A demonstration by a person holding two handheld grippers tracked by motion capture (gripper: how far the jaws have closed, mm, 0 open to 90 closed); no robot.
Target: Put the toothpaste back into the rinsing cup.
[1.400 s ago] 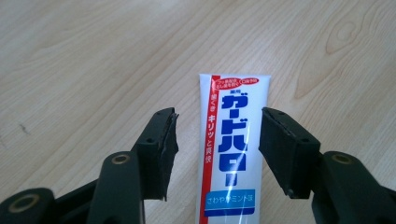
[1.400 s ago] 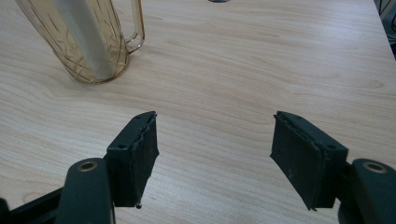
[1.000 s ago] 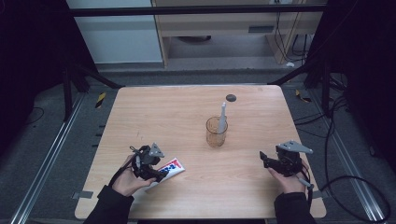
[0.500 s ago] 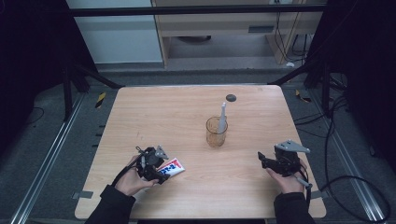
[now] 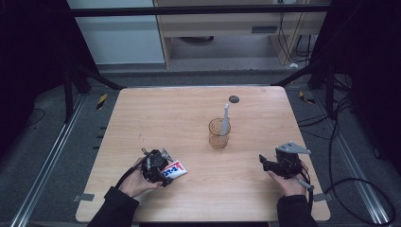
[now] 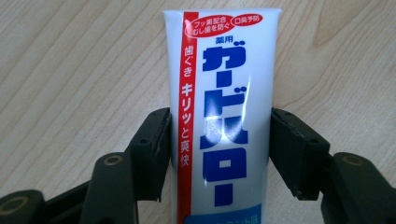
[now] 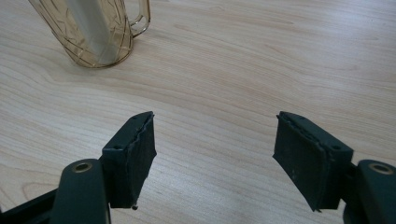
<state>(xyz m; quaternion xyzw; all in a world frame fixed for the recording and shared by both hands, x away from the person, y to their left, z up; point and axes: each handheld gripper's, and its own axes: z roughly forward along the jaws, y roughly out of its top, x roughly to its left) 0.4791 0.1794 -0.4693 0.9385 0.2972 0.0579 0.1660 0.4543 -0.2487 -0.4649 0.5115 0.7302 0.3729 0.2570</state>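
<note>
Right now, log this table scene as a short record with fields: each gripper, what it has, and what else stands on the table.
left gripper: jaws on both sides of the toothpaste tube, pads against its edges
toothpaste tube: white with blue and red print, lying flat on the table
right gripper: open, nothing between its jaws
cup: amber, clear, a pale tube standing inside it
dark round disc: far side of table

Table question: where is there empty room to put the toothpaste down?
The table is bare left of the cup, between the cup and the right gripper, and along the far edge left of the small dark disc. Only the near left is crowded, where the left gripper has the toothpaste tube.
</note>
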